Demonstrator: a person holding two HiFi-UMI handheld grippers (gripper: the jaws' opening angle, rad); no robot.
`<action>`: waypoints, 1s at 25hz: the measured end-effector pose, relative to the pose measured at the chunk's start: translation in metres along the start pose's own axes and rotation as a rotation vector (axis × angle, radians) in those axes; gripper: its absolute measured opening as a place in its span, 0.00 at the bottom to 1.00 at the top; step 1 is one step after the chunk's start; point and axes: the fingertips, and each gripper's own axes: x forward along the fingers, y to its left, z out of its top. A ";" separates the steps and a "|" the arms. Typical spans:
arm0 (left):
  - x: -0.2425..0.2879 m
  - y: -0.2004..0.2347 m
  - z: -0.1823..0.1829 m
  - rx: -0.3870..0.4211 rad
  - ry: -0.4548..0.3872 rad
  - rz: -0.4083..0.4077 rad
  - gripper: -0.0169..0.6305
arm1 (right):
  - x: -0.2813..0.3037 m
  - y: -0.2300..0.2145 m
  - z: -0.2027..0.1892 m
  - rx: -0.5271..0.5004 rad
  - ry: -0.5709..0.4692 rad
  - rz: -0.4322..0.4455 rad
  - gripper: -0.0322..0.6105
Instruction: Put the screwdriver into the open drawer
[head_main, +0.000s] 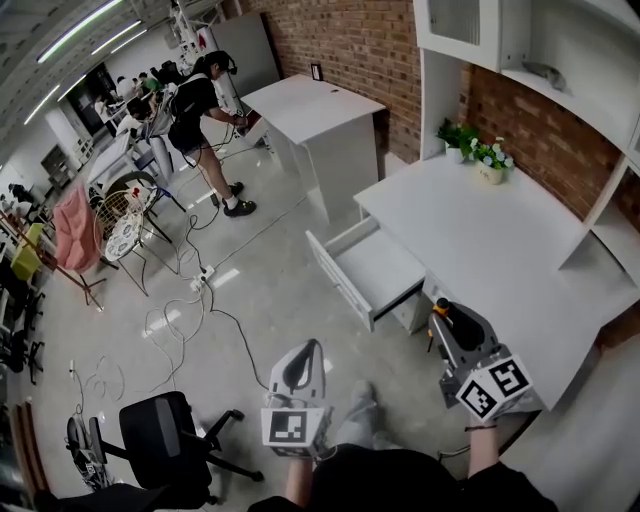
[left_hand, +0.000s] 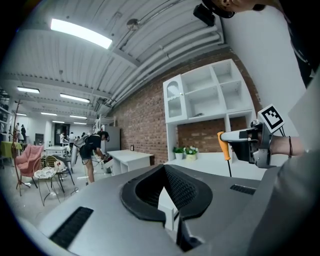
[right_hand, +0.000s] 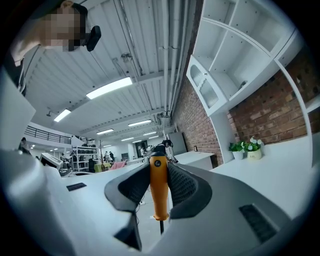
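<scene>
The screwdriver (head_main: 441, 308) has an orange handle and a thin dark shaft. My right gripper (head_main: 445, 314) is shut on its handle, just off the front edge of the white desk (head_main: 500, 250). In the right gripper view the handle (right_hand: 159, 182) stands upright between the pads of that gripper (right_hand: 159, 175), shaft pointing down. The open white drawer (head_main: 335, 268) juts out of the desk's left side, ahead and left of the screwdriver. My left gripper (head_main: 308, 348) hangs over the floor below the drawer, its jaws a narrow gap apart with nothing in them (left_hand: 167, 202). The left gripper view shows the held screwdriver (left_hand: 223, 145).
Two potted plants (head_main: 475, 150) stand at the back of the desk under white shelves. A black office chair (head_main: 165, 430) is at the lower left, and cables (head_main: 190, 300) trail across the floor. A person (head_main: 200, 110) bends at a second white desk (head_main: 315, 110) farther off.
</scene>
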 end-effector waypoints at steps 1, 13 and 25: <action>0.005 0.002 -0.001 -0.001 0.003 -0.001 0.04 | 0.004 -0.003 -0.001 0.002 0.000 0.000 0.23; 0.093 0.034 -0.015 -0.034 0.035 -0.063 0.04 | 0.079 -0.037 -0.013 -0.022 0.036 -0.023 0.23; 0.194 0.085 -0.025 -0.032 0.057 -0.132 0.04 | 0.178 -0.079 -0.022 0.011 0.071 -0.057 0.23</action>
